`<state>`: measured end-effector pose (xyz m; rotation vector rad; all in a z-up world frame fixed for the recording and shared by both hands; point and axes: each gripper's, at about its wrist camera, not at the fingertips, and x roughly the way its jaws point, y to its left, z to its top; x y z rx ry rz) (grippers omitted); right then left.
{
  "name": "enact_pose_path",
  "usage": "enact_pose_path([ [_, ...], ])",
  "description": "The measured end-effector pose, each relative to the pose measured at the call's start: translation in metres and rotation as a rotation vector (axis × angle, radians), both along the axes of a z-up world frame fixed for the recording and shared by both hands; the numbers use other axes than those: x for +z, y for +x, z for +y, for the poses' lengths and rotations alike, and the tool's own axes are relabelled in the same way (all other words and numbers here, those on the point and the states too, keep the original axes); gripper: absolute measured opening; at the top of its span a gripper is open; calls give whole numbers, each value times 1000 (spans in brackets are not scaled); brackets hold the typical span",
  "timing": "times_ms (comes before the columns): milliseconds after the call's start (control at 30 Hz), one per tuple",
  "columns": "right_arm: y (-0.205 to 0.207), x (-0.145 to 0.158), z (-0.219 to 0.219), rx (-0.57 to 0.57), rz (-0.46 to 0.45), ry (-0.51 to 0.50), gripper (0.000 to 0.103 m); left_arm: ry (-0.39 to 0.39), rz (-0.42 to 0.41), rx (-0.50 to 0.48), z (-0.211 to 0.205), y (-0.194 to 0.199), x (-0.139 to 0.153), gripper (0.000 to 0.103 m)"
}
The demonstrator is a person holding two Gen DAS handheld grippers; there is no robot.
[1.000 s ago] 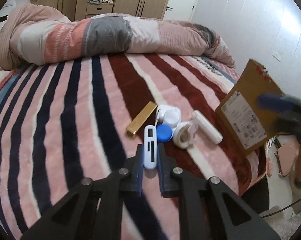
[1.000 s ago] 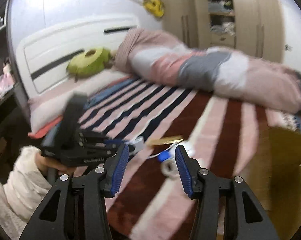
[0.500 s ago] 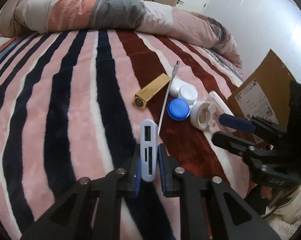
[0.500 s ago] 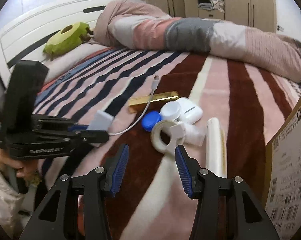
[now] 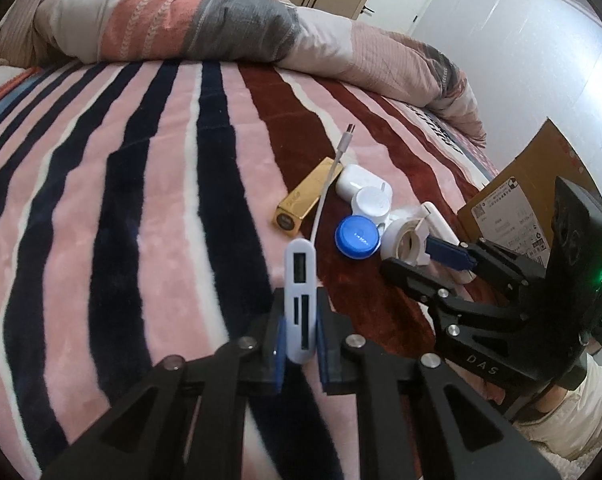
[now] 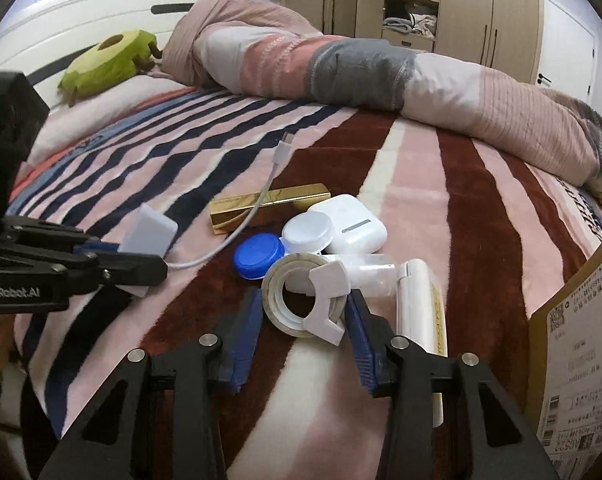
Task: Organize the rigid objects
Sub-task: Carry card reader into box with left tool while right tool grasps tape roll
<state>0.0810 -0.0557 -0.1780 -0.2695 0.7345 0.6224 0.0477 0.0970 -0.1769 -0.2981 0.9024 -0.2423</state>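
Note:
My left gripper [image 5: 299, 320] is shut on a white card-reader hub [image 5: 299, 292]; its thin cable [image 5: 325, 196] trails over a gold bar-shaped box [image 5: 305, 200]. The hub [image 6: 149, 232] and left gripper [image 6: 121, 258] also show in the right wrist view. My right gripper [image 6: 301, 320] is open, its fingers on either side of a white tape dispenser [image 6: 305, 300], seen too in the left view [image 5: 407, 242]. Beside it lie a blue cap [image 6: 259, 256], a white round lid [image 6: 307, 232], a white earbud case [image 6: 351, 224] and a white tube [image 6: 419, 304].
The objects lie on a striped blanket [image 6: 481, 208] on a bed. A cardboard box [image 6: 573, 344] stands at the right edge; it shows in the left view too [image 5: 517, 196]. A rolled duvet [image 6: 341, 64] lies across the back, with a green plush [image 6: 109, 56] by the headboard.
My right gripper has moved forward and down until its fingers straddle the tape dispenser. My left gripper has held the hub and drawn back slightly, the cable trailing.

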Motion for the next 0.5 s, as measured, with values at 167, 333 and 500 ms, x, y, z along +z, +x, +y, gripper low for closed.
enact_pose_path([
  [167, -13, 15, -14, 34, 24, 55, 38, 7, -56, 1, 3, -13, 27, 10],
  [333, -40, 43, -28, 104, 7, 67, 38, 60, -140, -68, -8, -28, 83, 10],
  [500, -42, 19, -39, 77, 67, 43, 38, 71, -223, -212, -47, -29, 156, 10],
])
